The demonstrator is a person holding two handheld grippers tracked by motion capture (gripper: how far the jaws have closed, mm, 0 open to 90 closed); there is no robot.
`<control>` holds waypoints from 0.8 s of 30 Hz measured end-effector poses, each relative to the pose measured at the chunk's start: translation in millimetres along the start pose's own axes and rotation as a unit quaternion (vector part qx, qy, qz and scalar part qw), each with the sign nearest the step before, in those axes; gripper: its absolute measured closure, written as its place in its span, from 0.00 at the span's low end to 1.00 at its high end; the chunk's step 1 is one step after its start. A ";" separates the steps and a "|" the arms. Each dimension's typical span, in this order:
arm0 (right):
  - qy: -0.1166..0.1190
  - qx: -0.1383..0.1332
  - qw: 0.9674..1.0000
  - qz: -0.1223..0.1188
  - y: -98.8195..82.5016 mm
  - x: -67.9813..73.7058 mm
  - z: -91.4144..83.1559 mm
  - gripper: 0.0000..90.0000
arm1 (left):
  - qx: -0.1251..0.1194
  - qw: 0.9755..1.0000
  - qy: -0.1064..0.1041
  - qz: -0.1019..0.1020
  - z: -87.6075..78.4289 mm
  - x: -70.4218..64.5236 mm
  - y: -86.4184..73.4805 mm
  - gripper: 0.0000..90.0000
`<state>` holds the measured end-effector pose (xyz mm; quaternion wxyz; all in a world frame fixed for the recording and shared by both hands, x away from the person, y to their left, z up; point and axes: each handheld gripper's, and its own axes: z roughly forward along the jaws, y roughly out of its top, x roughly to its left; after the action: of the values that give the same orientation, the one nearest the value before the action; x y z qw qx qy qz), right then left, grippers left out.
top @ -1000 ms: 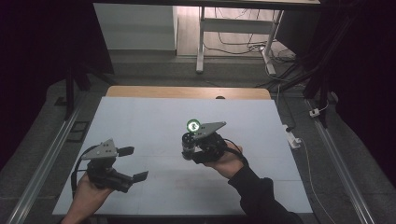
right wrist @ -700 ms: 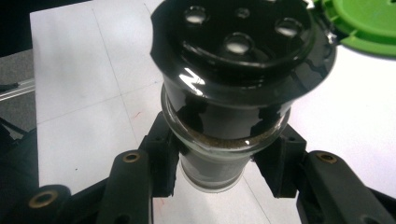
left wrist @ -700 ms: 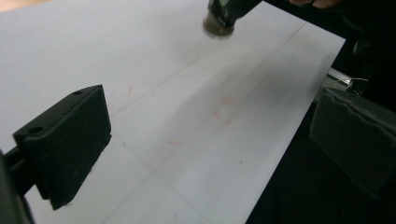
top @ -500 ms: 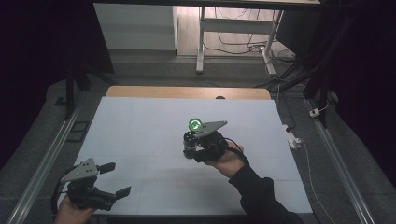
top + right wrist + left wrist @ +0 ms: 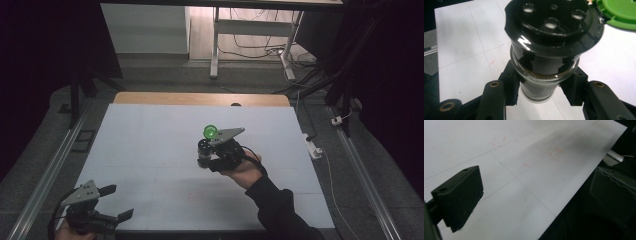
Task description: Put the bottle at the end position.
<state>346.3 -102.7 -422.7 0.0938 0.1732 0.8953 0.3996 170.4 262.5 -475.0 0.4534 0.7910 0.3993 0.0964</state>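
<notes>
- The right gripper [image 5: 202, 152] is near the middle of the white table [image 5: 150, 145], its jaws clamped on both sides of a glass shaker jar [image 5: 544, 70].
- The jar stands between the jaws; its black perforated cap [image 5: 554, 22] is nearest the camera in the right gripper view, and its green flip lid [image 5: 210, 132] hangs open beside the cap.
- The left gripper [image 5: 112, 202] is at the table's near left corner, well apart from the jar, jaws spread wide with nothing between them.
</notes>
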 end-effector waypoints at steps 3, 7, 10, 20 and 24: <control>-0.003 0.001 1.000 0.004 -0.4 -3.1 1.2 0.59 | 0.002 1.000 0.003 0.000 -0.2 0.9 -2.7 0.00; -0.012 0.004 1.000 0.012 -3.0 -7.8 4.6 0.59 | 0.001 1.000 0.011 0.001 -2.3 0.8 -4.2 0.00; -0.018 0.005 1.000 0.018 -4.1 -12.6 7.1 0.59 | 0.006 1.000 0.019 0.006 -3.5 0.3 -5.0 0.00; -0.038 0.010 0.998 0.039 -9.7 -31.1 18.1 0.59 | 0.018 0.999 0.024 0.021 -1.4 -2.7 -4.3 0.00; -0.043 0.014 0.998 0.041 -10.9 -37.5 30.9 0.59 | 0.016 0.999 0.027 0.017 -3.0 -1.1 -5.1 0.00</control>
<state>387.9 -102.7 -450.2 0.1136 0.2283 0.8878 0.3831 165.3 264.9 -477.1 0.4284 0.8017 0.3995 0.1186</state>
